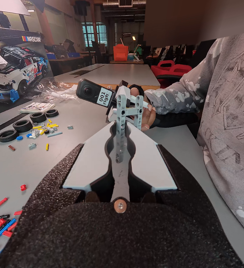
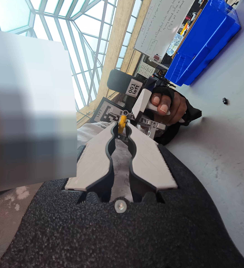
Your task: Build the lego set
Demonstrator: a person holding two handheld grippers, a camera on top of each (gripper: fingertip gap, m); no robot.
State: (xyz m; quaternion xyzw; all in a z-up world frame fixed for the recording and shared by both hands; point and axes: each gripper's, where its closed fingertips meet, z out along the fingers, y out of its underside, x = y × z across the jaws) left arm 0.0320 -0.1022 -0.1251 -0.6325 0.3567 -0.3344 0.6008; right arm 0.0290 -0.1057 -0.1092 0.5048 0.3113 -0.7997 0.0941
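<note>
Four black tires (image 1: pixel 22 125) lie on the table (image 1: pixel 77 116), while the left gripper (image 1: pixel 120 123) clamps the grey beam frame (image 1: pixel 122 116) and the right gripper (image 2: pixel 121 123) pinches a yellow pin (image 2: pixel 122 123).

Loose tyres (image 1: pixel 22 125) and pins (image 1: pixel 46 128) crowding table (image 1: pixel 80 145) left

Bright skylight glare (right view), dimmer indoors left; fisheye-warped edges.

We hold the left gripper (image 1: pixel 120 124) closed on a grey beam frame (image 1: pixel 127 113), and the right gripper (image 2: pixel 121 124), facing it, pinches a yellow piece (image 2: pixel 122 123).
</note>
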